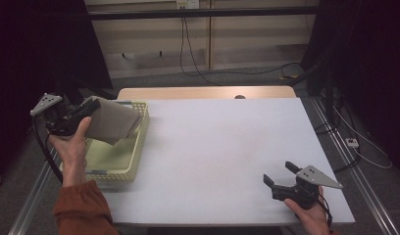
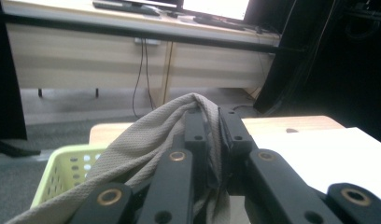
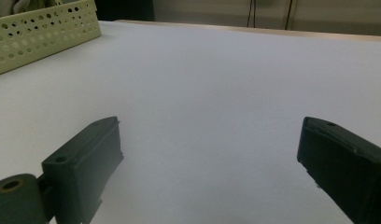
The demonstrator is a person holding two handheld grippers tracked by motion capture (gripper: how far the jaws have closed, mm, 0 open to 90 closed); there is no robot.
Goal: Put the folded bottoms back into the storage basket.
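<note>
Firstly, at the far left of the high view, the left gripper [image 1: 87, 108] is held up in the person's left hand [image 1: 73, 144], above the left edge of the yellow-green basket [image 1: 120, 169]. Its jaws are almost fully closed, and they pinch a fold of the beige cloth [image 1: 112, 121]. In the left gripper view the two black jaws stand nearly together, with the cloth [image 2: 151, 135] squeezed between them and falling down over the left jaw. The cloth hangs from the gripper over the back part of the basket, and its right end reaches the far right corner of the basket. I cannot tell if the lower part of the cloth touches the basket floor. The basket, with many small holes in its walls, stands on the left part of the white table [image 1: 222, 142].

Further right, the middle of the table is bare white surface. At the near right corner, the right gripper [image 1: 279, 174] rests low at the table in the person's right hand [image 1: 308, 210]. Its jaws are wide apart and nothing is between them; the right gripper view shows bare table between the two jaws, and the basket [image 3: 44, 32] far off at its upper left.
</note>
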